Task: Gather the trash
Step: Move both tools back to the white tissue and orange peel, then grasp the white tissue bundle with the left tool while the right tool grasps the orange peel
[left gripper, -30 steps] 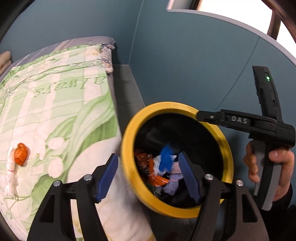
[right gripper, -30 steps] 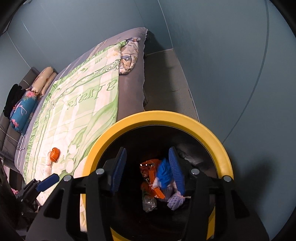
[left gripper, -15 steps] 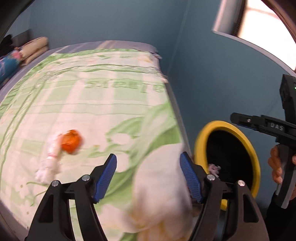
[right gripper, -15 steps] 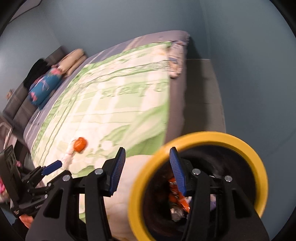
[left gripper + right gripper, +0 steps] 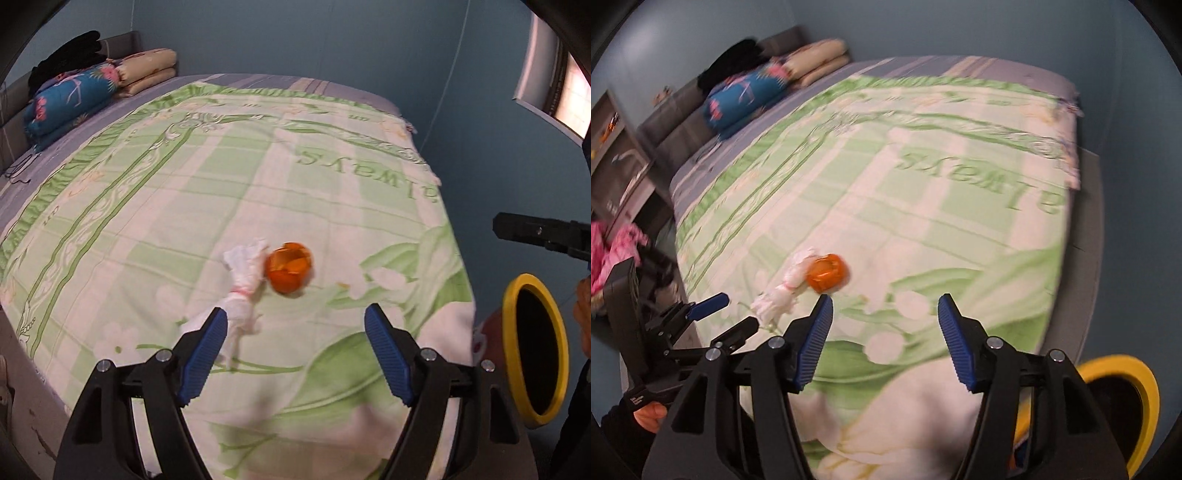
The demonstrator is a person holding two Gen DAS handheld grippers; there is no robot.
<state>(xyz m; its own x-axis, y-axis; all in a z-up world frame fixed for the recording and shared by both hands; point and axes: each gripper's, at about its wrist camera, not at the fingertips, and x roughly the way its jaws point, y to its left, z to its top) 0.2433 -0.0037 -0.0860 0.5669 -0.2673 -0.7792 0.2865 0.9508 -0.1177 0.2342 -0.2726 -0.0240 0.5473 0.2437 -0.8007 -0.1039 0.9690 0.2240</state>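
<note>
Two trash pieces (image 5: 258,284) lie on one bed (image 5: 221,166).

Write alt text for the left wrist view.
The open, empty left gripper points down at a green-and-white blanket, where an orange peel lies against a crumpled white tissue. A yellow-rimmed bin stands off the bed's right side, below part of the right gripper.
</note>
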